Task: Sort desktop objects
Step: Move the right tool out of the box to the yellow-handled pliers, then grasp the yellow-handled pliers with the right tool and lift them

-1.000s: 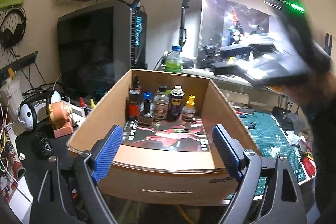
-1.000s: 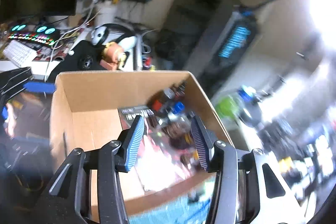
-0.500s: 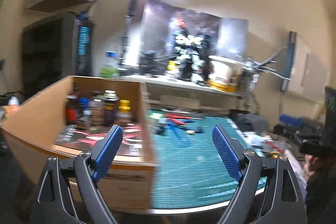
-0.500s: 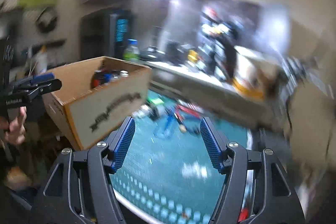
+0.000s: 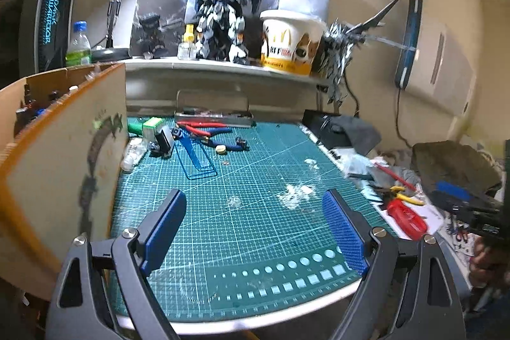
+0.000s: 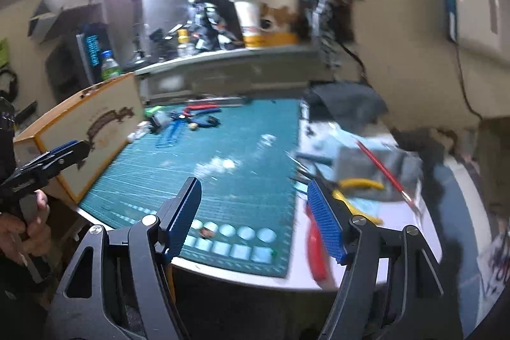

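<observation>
A cardboard box point(image 5: 60, 155) with small bottles stands at the left of a green cutting mat point(image 5: 242, 212). Loose tools lie at the mat's far left: red-handled pliers point(image 5: 204, 126), a blue clear strip point(image 5: 194, 155), a small green and white box point(image 5: 149, 126). My left gripper point(image 5: 255, 231) is open and empty above the mat's near edge. My right gripper point(image 6: 255, 219) is open and empty over the mat's near right corner. The box point(image 6: 95, 129) and the left gripper point(image 6: 54, 158) show at the left of the right wrist view.
A red tool point(image 5: 404, 215) and yellow-handled cutters point(image 6: 360, 184) lie on paper right of the mat. A shelf behind holds a robot model point(image 5: 220, 18), a paper bucket point(image 5: 290, 40) and a bottle point(image 5: 78, 45). Dark cloth point(image 5: 452, 164) lies far right.
Both grippers swung right, away from the box and over the green mat. The box now sits at the left edge of both views. Both stay open and empty.
</observation>
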